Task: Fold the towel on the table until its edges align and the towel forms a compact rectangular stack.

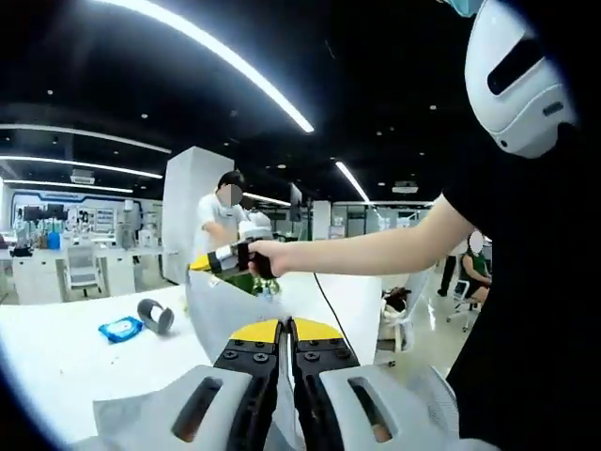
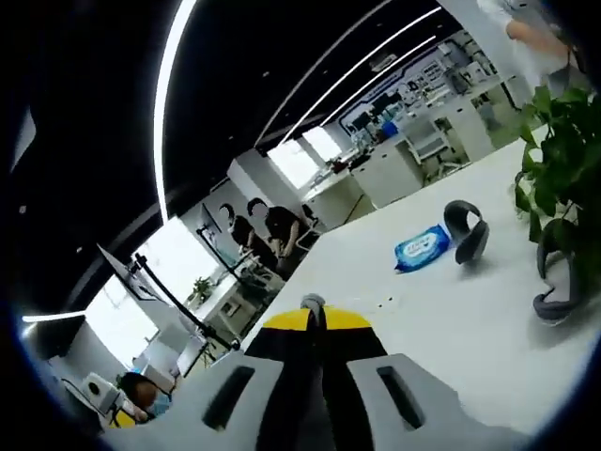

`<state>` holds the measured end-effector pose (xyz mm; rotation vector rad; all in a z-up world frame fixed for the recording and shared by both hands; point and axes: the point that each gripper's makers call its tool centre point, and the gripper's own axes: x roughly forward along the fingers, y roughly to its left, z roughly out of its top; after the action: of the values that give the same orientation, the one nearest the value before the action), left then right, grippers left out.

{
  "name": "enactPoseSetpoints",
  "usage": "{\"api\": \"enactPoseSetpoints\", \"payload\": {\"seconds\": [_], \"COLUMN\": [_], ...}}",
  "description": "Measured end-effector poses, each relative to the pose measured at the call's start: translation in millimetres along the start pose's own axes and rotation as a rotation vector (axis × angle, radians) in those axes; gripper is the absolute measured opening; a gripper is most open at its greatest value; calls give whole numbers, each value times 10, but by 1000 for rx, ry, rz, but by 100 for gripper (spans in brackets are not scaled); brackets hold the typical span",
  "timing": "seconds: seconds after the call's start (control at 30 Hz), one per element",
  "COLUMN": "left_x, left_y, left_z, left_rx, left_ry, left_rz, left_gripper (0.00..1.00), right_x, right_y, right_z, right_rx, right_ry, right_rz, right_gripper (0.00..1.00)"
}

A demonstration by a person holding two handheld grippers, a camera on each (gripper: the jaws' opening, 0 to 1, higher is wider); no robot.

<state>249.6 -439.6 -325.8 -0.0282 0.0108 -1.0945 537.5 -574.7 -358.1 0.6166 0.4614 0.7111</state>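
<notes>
Left claw [image 1: 285,331] pinched shut on grey towel [image 1: 221,315], cloth lifted off white worktop [image 1: 56,348]. Beyond, right claw [image 1: 208,264] in a hand [image 1: 266,257], clamped on the towel's far raised edge. Right gripper view: right claw [image 2: 315,315] closed, thin cloth edge between tips. Further out, blue wipes packet [image 2: 423,247], grey roll [image 2: 467,230], potted plant [image 2: 563,150].

towel [image 1: 221,315]: lower part hidden behind jaws | potted plant [image 2: 561,160]: cut by view edge | wipes pack [image 2: 423,247]: print illegible
</notes>
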Motion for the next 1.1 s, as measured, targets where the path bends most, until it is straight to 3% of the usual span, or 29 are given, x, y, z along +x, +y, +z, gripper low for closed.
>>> {"api": "enactPoseSetpoints", "payload": {"seconds": [0.13, 0.4, 0.6, 0.7, 0.93, 1.1], "left_x": [-134, -343, -505, -619, -836, -911], "left_y": [81, 83, 228, 313, 457, 530], "left_z": [-216, -388, -567, -651, -828, -921], "left_rx": [20, -29, -53, -74, -129, -137], "left_ry": [65, 92, 123, 130, 154, 166], "left_rz": [45, 76, 139, 184, 264, 312], "left_gripper": [3, 3, 3, 3, 3, 3], "right_x": [102, 319, 447, 507, 636, 733], "right_y": [-8, 140, 158, 219, 218, 266], "right_z": [-85, -295, -446, -497, -690, -731], "right_rx": [33, 57, 68, 167, 203, 356], "right_ry": [23, 76, 110, 92, 131, 96], "right_rz": [13, 58, 61, 93, 96, 132], "right_gripper": [0, 0, 0, 0, 0, 0]}}
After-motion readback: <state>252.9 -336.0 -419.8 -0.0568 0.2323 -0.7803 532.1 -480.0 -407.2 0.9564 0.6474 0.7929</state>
